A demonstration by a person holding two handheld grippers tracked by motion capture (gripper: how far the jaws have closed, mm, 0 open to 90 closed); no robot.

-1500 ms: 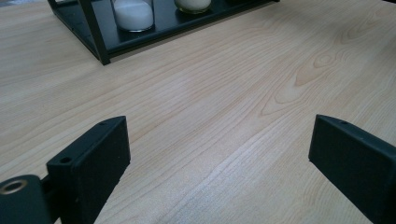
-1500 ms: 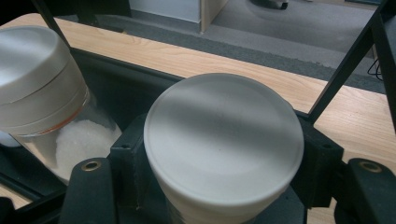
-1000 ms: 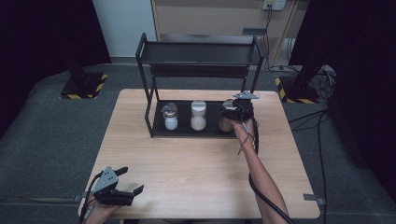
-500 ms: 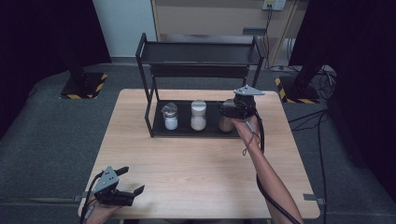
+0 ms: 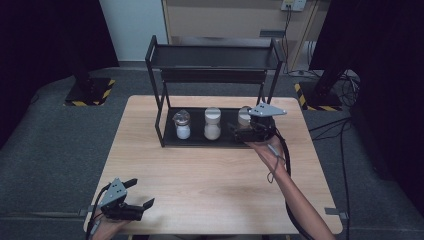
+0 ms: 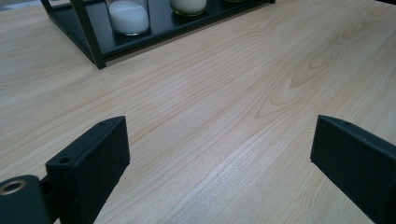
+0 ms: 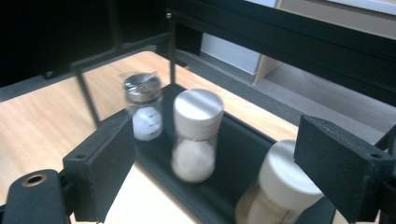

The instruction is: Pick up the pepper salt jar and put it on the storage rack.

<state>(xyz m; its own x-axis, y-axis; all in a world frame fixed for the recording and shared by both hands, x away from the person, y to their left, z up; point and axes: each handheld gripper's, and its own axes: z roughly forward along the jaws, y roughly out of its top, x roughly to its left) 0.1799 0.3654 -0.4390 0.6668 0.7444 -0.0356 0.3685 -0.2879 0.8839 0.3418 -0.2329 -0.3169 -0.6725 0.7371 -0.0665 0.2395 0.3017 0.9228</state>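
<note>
In the high view, a black two-tier rack stands on the wooden table; three jars sit along its bottom tray, and the right gripper hovers at the rightmost jar. The left gripper rests at the table's near-left corner, well apart from the rack.

In the left gripper view, its jaws stand wide apart over bare wood, holding nothing.

In the right gripper view, its jaws gape wide and empty before the white-capped middle jar.

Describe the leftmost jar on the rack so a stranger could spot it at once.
Find the black rack at the table's far side. Three jars stand on its bottom shelf; take the left one. It has a shiny metal cap, while its neighbours wear white ones.
</note>
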